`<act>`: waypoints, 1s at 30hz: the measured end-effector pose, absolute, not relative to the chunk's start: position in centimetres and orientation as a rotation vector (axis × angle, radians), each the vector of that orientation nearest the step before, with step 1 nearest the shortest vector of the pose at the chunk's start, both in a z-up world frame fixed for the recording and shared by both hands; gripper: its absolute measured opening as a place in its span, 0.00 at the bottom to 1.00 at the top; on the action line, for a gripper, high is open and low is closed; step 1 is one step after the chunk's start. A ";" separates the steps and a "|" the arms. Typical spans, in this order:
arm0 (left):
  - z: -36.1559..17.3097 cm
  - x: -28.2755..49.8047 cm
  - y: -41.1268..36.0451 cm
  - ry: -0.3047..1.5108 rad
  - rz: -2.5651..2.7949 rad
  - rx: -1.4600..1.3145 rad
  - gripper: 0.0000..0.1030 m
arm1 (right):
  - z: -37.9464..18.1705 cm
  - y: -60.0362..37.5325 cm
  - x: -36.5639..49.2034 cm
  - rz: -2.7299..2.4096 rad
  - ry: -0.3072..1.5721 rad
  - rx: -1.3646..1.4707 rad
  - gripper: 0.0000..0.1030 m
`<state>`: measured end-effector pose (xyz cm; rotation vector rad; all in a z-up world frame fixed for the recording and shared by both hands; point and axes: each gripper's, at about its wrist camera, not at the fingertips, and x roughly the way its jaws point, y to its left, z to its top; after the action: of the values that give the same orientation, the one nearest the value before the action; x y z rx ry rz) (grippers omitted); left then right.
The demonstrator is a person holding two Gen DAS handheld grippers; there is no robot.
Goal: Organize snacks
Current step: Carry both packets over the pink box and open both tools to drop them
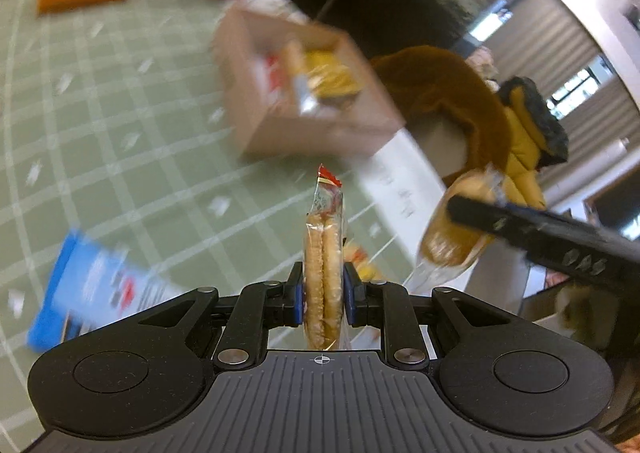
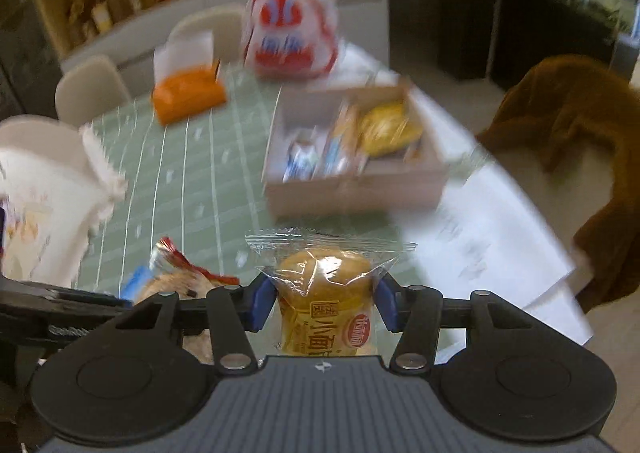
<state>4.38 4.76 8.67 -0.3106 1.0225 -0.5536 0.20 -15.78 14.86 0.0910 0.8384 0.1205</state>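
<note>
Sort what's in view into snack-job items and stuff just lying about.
Job: cracker pack in left gripper; small bread in right gripper; cardboard box of snacks.
Lying about: brown coat; white paper; chairs.

Motion-blurred cardboard box (image 2: 356, 189) contents; blue packet (image 1: 92, 289) print unreadable.

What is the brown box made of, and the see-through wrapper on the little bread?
The box looks like cardboard: dull tan, with flat, stiff walls. The wrapper around the small bread looks like thin plastic film: clear, shiny with glare, crinkled, with a zigzag sealed edge.
</note>
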 end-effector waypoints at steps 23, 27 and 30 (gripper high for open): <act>9.1 27.2 -0.3 0.950 -0.405 -0.462 0.25 | 19.3 -26.1 13.2 0.115 0.688 0.106 0.50; 8.2 25.2 3.3 0.924 -0.301 -0.526 0.25 | 18.4 -26.0 15.3 0.155 0.712 0.111 0.50; 9.3 23.7 5.8 0.918 -0.228 -0.468 0.25 | 18.4 -25.3 18.0 0.206 0.732 0.169 0.50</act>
<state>23.73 5.85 9.29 -0.4677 0.9176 -0.2280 18.01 -25.29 18.37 0.1687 0.7321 0.2064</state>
